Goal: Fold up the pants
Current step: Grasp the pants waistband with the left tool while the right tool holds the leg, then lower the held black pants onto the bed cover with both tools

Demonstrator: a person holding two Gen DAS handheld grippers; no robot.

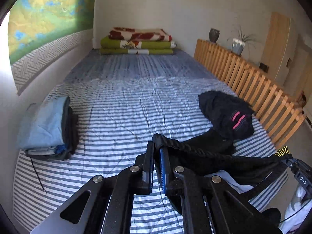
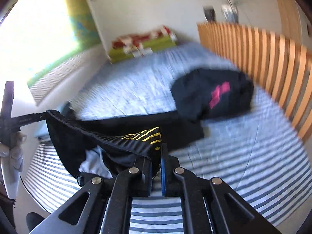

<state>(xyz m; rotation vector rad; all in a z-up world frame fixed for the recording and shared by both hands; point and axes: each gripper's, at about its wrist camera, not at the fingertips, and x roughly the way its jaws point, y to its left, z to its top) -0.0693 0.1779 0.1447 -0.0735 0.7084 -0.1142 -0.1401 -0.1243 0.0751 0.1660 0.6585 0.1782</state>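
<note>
Striped bedspread (image 1: 120, 113) below — both tools, left (image 1: 157, 146) and right (image 2: 157, 152), clench black pants (image 2: 93, 136); "DAS" (image 1: 302, 180) legible.

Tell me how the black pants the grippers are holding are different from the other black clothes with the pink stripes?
The black pants are stretched between the left gripper and right gripper, lifted at the waistband; the pink-striped clothes lie crumpled in a heap on the striped bed, untouched. The pants show yellow marks at the waistband; the heap shows pink stripes. Both are black fabric, overlapping near the wooden rail.
</note>
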